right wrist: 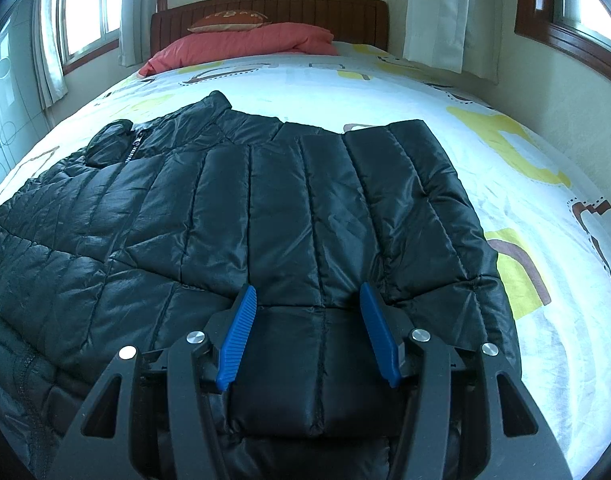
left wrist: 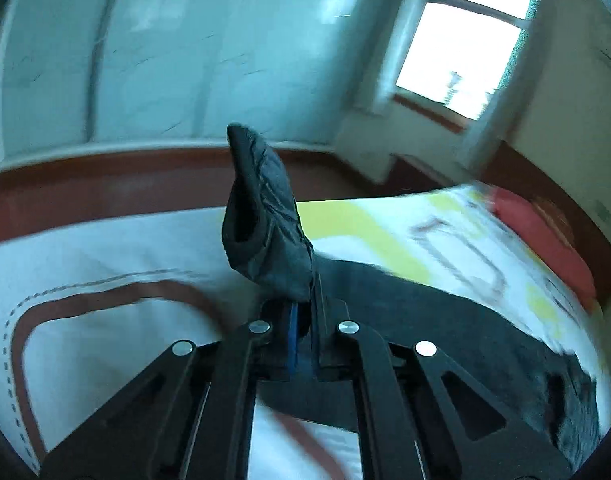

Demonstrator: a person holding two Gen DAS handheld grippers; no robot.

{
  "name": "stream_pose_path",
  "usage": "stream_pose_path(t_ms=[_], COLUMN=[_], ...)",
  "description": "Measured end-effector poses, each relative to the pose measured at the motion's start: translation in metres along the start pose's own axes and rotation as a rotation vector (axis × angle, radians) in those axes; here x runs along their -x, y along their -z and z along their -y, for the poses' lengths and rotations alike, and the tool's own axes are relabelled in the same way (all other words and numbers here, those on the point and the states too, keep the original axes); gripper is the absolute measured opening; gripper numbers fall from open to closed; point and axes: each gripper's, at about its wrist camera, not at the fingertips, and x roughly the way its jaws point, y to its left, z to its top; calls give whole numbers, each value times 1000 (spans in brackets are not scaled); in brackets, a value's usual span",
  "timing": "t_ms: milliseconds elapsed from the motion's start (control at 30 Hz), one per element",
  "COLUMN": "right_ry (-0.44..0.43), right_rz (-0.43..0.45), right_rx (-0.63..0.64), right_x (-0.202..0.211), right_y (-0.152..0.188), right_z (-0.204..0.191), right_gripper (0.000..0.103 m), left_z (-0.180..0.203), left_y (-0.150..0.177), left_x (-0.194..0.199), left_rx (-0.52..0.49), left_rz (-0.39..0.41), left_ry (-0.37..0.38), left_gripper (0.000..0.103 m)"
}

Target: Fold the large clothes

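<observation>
A black quilted puffer jacket (right wrist: 265, 208) lies spread on the bed, collar toward the headboard, with one sleeve folded across its right side. My right gripper (right wrist: 307, 300) is open just above the jacket's near part, its blue pads (right wrist: 239, 336) apart and empty. My left gripper (left wrist: 301, 320) is shut on a sleeve cuff (left wrist: 265, 216) of the jacket and holds it lifted above the bed; the cuff sticks up past the jaws. The rest of the jacket (left wrist: 445, 320) trails to the right in the blurred left wrist view.
The bed sheet (right wrist: 525, 160) is white with yellow and brown shapes. A red folded quilt (right wrist: 241, 46) and a pillow (right wrist: 229, 22) lie by the wooden headboard (right wrist: 345, 12). Windows and curtains (right wrist: 437, 8) flank the bed. A glossy wardrobe (left wrist: 165, 60) stands beyond the bed's edge.
</observation>
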Motion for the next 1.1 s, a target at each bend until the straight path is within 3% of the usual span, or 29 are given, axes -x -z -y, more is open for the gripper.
stream_pose_path(t_ms=[100,233,400,567,867,900,933,967,1033,1100], right_ry=[-1,-4,-4,-4,-4,-2,-1,-2,0,6], right_rz=[1,2,2,4,4,4,4,3,2,-3], right_rx=[-1,-4,-6,-7,-7,-7,-6,-6,-5,0], right_x=[0,0,0,0,0,0,0,0,0,2], right_y=[0,-1,-1,-1,-1,-1,-2,-2,-2,-4], right_z=[0,1,1,1,1,1,1,1,1,0], right_gripper=[54,54,54,54,54,54,54,54,54,55], left_z=[61,158,248,324,384,384,384,384,381,375], left_y=[13,55,114,166,246,247,249,250,247,244], left_x=[12,35,58,71,76,77,80,81,91,102], left_rx=[-115,-303,-470,-625,-803,-808,-813,-815,-810,-797], left_rz=[7,-15,-57,-97,-214,-216,-215,-219,-211,-195], left_ry=[96,229,345,410,447,444,442,450,453,473], left_gripper=[4,4,4,4,7,10,21,42,64,66])
